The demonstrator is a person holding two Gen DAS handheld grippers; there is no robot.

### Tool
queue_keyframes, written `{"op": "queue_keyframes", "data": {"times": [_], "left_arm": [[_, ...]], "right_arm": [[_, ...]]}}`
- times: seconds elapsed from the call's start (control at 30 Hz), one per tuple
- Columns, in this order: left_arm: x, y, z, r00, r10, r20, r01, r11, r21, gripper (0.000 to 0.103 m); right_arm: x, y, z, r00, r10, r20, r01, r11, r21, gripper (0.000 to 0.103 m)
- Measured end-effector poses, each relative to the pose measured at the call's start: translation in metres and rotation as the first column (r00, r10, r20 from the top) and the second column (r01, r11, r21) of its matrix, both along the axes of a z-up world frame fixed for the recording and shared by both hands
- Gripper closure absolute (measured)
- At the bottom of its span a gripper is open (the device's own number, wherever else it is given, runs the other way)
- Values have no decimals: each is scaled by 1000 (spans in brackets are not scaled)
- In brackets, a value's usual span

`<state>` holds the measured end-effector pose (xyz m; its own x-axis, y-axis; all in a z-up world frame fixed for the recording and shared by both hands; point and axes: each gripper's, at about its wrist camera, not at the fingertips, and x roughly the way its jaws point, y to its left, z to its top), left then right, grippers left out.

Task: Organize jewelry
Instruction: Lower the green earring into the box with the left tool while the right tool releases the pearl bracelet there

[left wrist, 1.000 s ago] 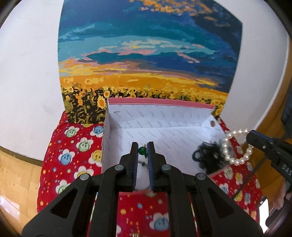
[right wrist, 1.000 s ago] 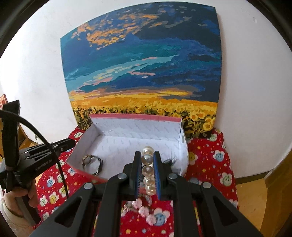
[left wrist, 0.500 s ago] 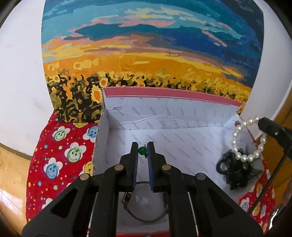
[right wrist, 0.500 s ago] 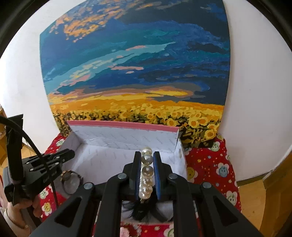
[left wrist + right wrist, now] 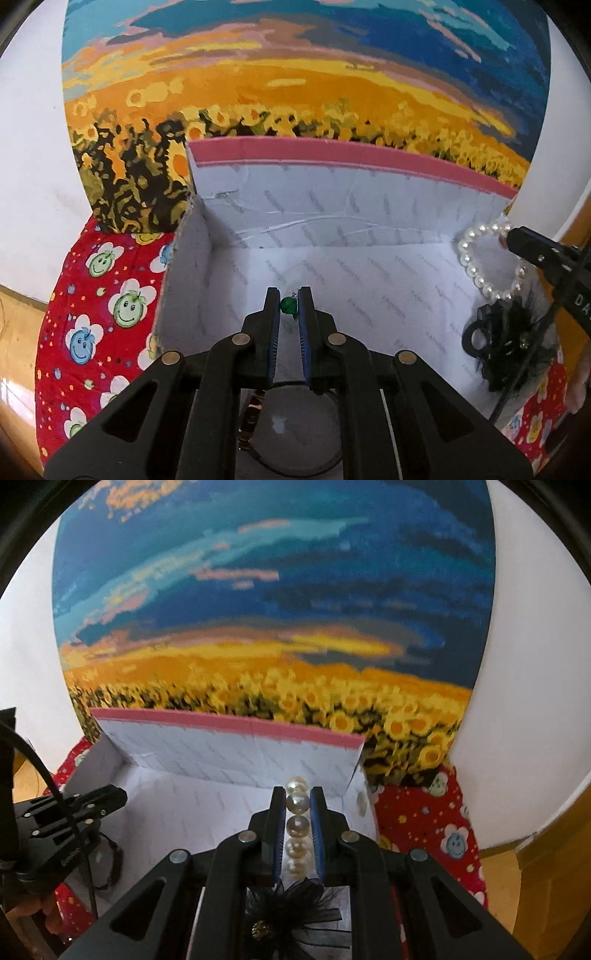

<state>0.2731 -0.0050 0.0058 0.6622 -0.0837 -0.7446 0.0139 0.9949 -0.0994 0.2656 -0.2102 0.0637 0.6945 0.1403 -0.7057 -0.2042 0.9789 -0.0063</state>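
Observation:
An open box (image 5: pixel 332 152) with a white lining and a pink rim stands on a red cloth. My left gripper (image 5: pixel 289 295) hangs over the box's near left part, shut on a small green bead piece (image 5: pixel 288 305). Beneath it on the box floor lies a watch (image 5: pixel 258 402), partly hidden by the fingers. My right gripper (image 5: pixel 297 794) is shut on a pearl bracelet (image 5: pixel 297 825) over the box's right end; the bracelet (image 5: pixel 476 273) dangles there as a loop. A black lace hair piece (image 5: pixel 291 912) lies in the box below it. The left gripper (image 5: pixel 110 794) shows at the left.
A sunflower-field painting (image 5: pixel 295 92) leans on the white wall right behind the box. The red cloth (image 5: pixel 96 317) printed with smiley flowers spreads around the box. Wooden floor (image 5: pixel 546 886) lies at the right. A cable (image 5: pixel 66 812) runs from the left gripper.
Both grippers have moved forward and down over the box, which now fills more of each view. Each keeps its grip: the green bead piece in the left, the pearls in the right.

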Motion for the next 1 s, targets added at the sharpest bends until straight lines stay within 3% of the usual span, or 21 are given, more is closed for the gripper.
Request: {"op": "queue_keyframes", "data": {"times": [0.17,0.2,0.3,0.4,0.53,0.93,1.0], "left_arm": [[6,-4,-5,1000,-10,-24,10,1000,-22,94],[7,-4,-5,999,-16,-34,15,1000,-26,94],[5,-1,-4,998,-17,-56,16,999,-29,94],[2,-5,-2,997,-9,-74,8,1000,-15,94],[-2,-8,-1,995,-24,-95,23,1000,-12,94],[-29,-16,-2,995,-20,-97,24,999,40,93],[-34,-18,-1,995,-30,-96,34,999,42,88]], "right_arm": [[2,-7,-9,999,-22,-29,23,999,38,87],[2,-8,-10,999,-17,-34,19,999,49,83],[-2,-12,-9,999,-3,-41,7,996,90,55],[-8,-13,-5,999,14,-42,-9,993,120,50],[-18,-12,1,999,17,-35,-13,992,127,35],[-53,-20,17,1000,6,-27,-2,986,170,15],[-60,-22,21,1000,-5,-27,9,985,173,14]]}}
